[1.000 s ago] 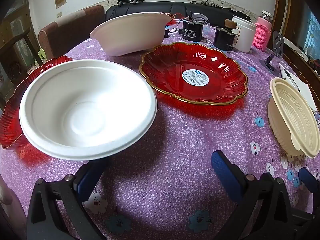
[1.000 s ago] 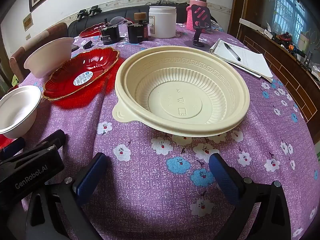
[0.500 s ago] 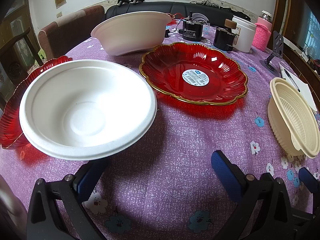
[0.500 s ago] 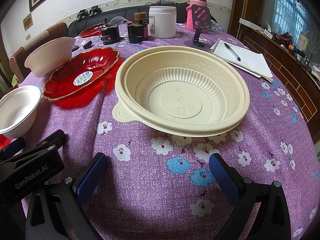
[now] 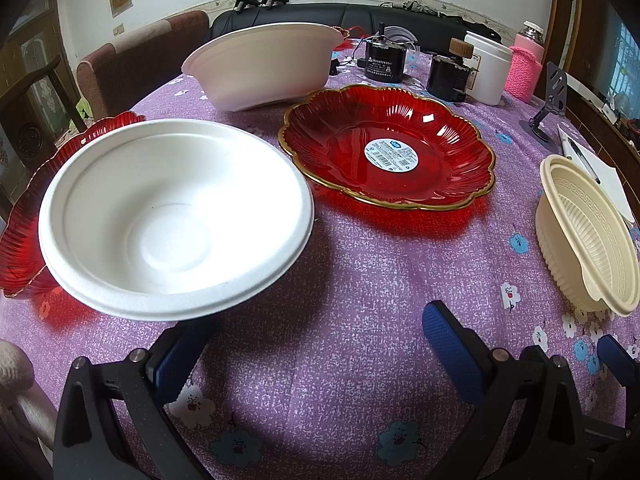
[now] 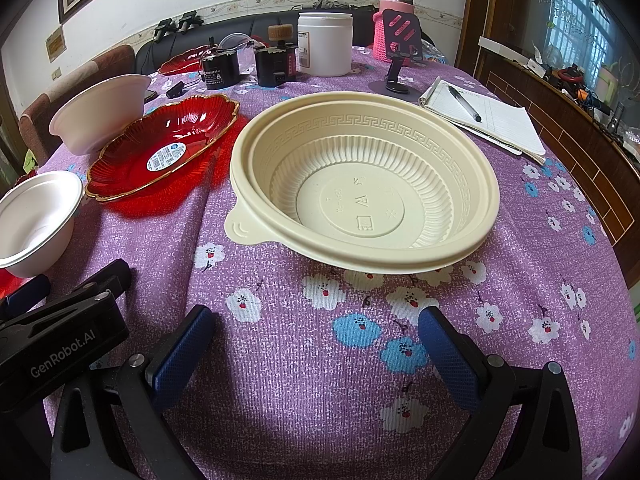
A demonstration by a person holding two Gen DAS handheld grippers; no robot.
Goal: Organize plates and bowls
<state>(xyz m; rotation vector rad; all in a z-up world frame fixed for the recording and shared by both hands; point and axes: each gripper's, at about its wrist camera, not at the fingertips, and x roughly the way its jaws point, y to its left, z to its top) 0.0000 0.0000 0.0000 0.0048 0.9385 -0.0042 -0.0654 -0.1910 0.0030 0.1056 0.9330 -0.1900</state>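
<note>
Left wrist view: left hand-held gripper point(image 5: 316, 344) low over the worktop point(image 5: 352, 280) covered in purple floral cloth, blue-padded fingers point(image 5: 452, 344) spread wide, holding nothing. Left finger tip sits under the near rim of the white paper bowl point(image 5: 172, 216); contact cannot be told. That bowl rests on a red scalloped plastic plate point(image 5: 24, 216) at the left edge, only partly seen. Centre right: a second red scalloped plate with gold rim point(image 5: 388, 156), round white sticker in its middle, flat on the cloth, apart from the bowl. Behind it a larger white paper bowl point(image 5: 264, 64), tilted. Far right: cream ribbed plastic bowl point(image 5: 588, 236). A blue pad of the right hand-held gripper point(image 5: 618, 360) shows at the lower right. At the back: black motor-like devices point(image 5: 386, 64), white plastic jar point(image 5: 488, 68), pink knitted bottle sleeve point(image 5: 526, 68).

Right wrist view: right hand-held gripper point(image 6: 316, 344) also spread wide, empty, just short of the cream ribbed plastic bowl point(image 6: 364, 188), which sits upright on the cloth with a tab toward the camera; looks like two nested. Left of it the gold-rimmed red plate point(image 6: 160, 152), then the larger white bowl point(image 6: 100, 112) behind and the nearer white bowl point(image 6: 36, 216) at far left. Left hand-held gripper body point(image 6: 60, 332) at lower left. Right of the cream bowl: lined notepad with a pen point(image 6: 484, 120). Black phone stand point(image 6: 398, 60) behind.
</note>
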